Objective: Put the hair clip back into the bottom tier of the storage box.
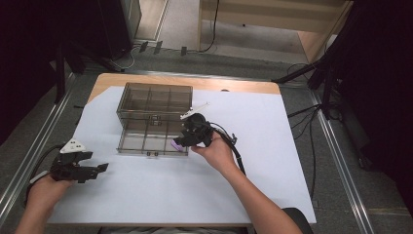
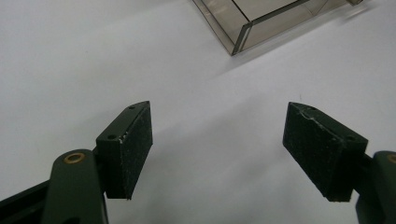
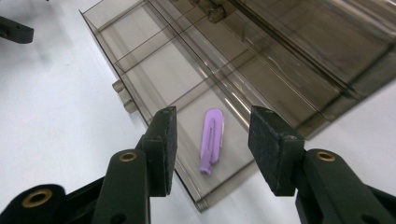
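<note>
Two grippers are at work. Lowest in the high view, at lower left, the left gripper (image 1: 100, 168) lies low over the white sheet (image 1: 156, 195) on the table, jaws spread wide with nothing between them. Its own view shows bare sheet between the pads and one corner of the drawer box (image 2: 243, 32) at the top edge.

Nearer the middle, the right gripper (image 1: 181, 142) hangs over the pulled-out drawer (image 1: 146, 144), jaws parted and holding nothing. One purple clip (image 3: 212, 139) lies flat in the drawer's end compartment, below and between the pads without touching them. In the high view just a purple sliver (image 1: 178, 145) shows beneath that gripper.

Beyond, the single smoky box (image 1: 155, 100) shows gridded compartments.
</note>
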### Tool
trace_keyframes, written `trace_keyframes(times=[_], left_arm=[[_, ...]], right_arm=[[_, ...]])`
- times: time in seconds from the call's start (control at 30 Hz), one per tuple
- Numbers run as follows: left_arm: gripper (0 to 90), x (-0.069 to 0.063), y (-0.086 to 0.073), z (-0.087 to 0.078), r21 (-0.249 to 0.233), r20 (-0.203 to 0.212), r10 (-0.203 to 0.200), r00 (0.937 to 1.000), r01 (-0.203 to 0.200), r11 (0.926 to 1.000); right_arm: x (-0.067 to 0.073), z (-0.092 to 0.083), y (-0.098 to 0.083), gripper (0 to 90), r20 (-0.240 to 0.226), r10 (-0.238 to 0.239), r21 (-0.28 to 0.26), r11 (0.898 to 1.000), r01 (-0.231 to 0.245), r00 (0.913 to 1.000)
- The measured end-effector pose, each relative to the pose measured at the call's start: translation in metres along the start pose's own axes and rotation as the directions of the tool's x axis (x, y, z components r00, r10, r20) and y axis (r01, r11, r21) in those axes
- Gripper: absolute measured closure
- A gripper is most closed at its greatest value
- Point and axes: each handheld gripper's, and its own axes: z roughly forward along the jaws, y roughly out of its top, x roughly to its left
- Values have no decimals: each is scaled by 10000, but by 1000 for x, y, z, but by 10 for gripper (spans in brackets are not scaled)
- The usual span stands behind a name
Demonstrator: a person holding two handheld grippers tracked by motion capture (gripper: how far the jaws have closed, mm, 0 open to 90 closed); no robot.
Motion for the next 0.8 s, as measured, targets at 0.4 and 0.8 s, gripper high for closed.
trace_keyframes(times=[0.4, 0.8], left_arm=[[250, 0, 3, 3, 54, 24, 89, 10000, -89, 9999], [250, 2, 6, 6, 13, 38, 81, 10000, -81, 10000]], right_arm=[[-14, -17, -11, 536, 169, 284, -317, 9991, -278, 9995], [-28, -35, -22, 526, 444, 516, -628, 9968, -488, 9977]])
